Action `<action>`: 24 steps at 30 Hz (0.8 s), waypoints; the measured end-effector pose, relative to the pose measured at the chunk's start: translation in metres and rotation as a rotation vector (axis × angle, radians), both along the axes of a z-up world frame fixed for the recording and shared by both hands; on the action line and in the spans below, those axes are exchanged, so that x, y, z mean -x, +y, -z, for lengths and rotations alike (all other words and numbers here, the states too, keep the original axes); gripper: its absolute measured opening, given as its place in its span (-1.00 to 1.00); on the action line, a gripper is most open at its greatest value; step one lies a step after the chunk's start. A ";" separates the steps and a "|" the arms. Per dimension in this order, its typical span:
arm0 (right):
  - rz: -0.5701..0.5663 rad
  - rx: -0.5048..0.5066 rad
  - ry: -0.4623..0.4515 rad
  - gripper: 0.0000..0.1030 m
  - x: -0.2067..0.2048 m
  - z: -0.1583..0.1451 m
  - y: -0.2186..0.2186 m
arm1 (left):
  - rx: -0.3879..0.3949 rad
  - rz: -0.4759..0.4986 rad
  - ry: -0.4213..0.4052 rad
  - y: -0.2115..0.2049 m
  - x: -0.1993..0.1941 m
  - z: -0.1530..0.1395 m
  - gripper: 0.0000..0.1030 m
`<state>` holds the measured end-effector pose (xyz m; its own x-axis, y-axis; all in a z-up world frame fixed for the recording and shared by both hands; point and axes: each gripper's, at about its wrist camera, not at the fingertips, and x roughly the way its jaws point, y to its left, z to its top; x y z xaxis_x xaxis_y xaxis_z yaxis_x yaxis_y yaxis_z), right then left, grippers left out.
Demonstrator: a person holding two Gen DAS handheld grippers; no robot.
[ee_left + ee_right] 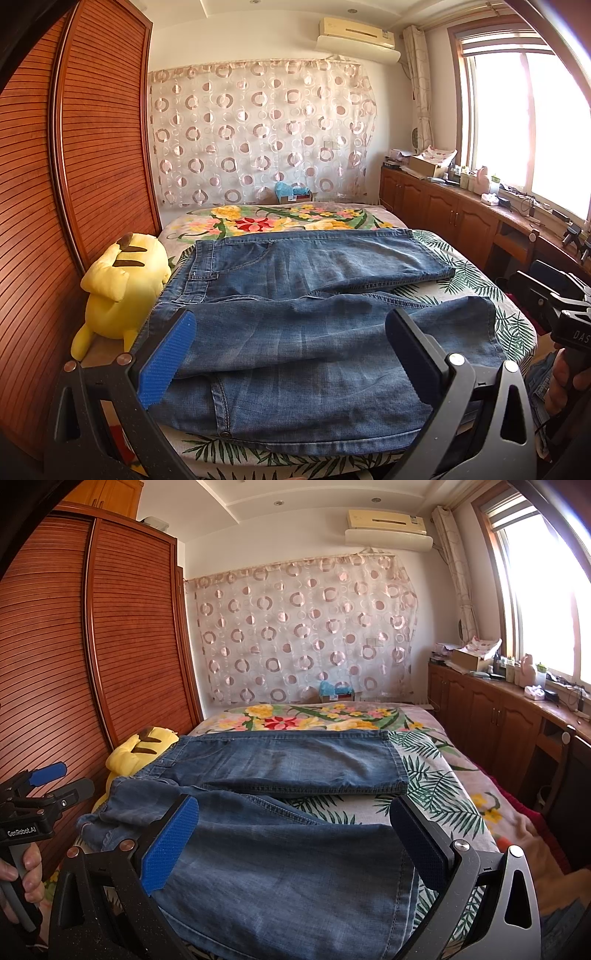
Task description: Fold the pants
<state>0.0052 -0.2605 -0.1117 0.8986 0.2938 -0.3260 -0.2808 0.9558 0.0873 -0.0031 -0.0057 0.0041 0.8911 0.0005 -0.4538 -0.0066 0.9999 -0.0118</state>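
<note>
We have the jeans (295, 295) spread flat on the bed (509, 317), waistband by the yellow plush toy (122, 288), legs split apart toward the window side. Left tongs (291, 350) and right tongs (295, 838) both gape wide above the near leg, gripping nothing. Risks, as we judge it: pinching one layer only so the fold skews, catching the bedsheet too, or the near edge sliding off the bed.

Ahead of me: pants (295, 295) spread across bed (517, 325); plush toy (122, 288) at their left against wardrobe (92, 147); cabinets (443, 210) along right wall.
</note>
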 end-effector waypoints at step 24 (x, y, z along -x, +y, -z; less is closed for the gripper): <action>0.007 0.033 0.090 1.00 -0.020 0.014 -0.009 | 0.009 -0.111 0.099 0.057 -0.014 0.030 0.99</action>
<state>0.0255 -0.2696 -0.1256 0.8669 0.2756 -0.4153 -0.2668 0.9604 0.0803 0.0110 0.0512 -0.0264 0.8365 0.0921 -0.5402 -0.1186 0.9928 -0.0143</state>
